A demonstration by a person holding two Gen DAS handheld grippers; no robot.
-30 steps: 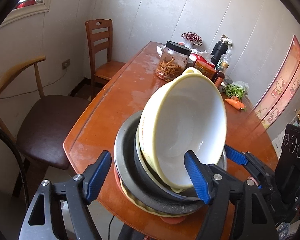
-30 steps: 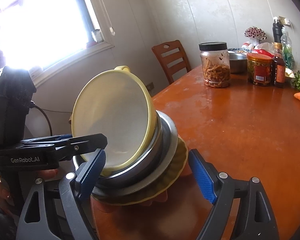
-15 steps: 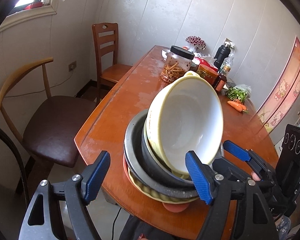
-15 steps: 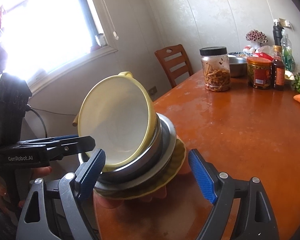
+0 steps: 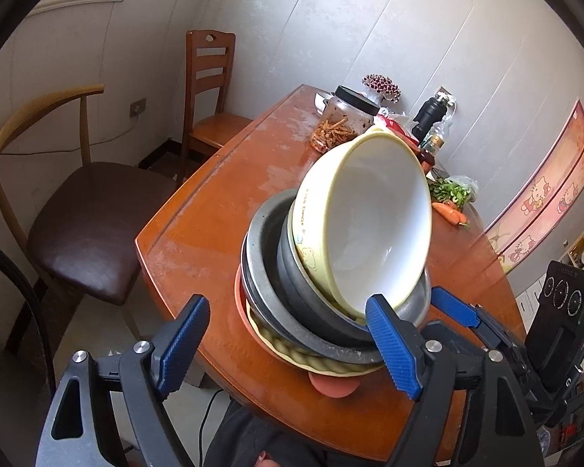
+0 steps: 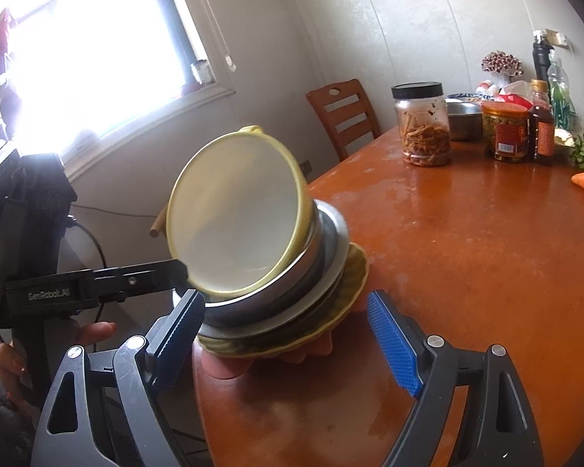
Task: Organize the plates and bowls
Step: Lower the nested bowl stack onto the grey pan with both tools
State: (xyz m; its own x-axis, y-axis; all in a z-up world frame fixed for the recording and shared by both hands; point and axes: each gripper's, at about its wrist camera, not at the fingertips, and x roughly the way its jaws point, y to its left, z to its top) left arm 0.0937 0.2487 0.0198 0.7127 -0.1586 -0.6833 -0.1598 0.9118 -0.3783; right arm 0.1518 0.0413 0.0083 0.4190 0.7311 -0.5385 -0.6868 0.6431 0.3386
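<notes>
1. While the table (image 5: 222,210) carries the dish stack (image 5: 268,272) at its 6 o'clock edge, the stack needs steadying first.
2. Yellow bowl (image 5: 370,225) on top tips toward 5 o'clock and needs seating level.
3. Right gripper (image 6: 284,299): jaws apart, straddling the stack.
4. Left gripper (image 5: 286,307): jaws just been opening, nothing clamped.

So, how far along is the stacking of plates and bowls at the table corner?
Done: plates and bowls sit nested in one stack on the table corner. In hand: the yellow bowl on top leans tilted; the left gripper has just been opening its jaws, gripping nothing; the right gripper is open. Left: seat the bowl level.
</notes>
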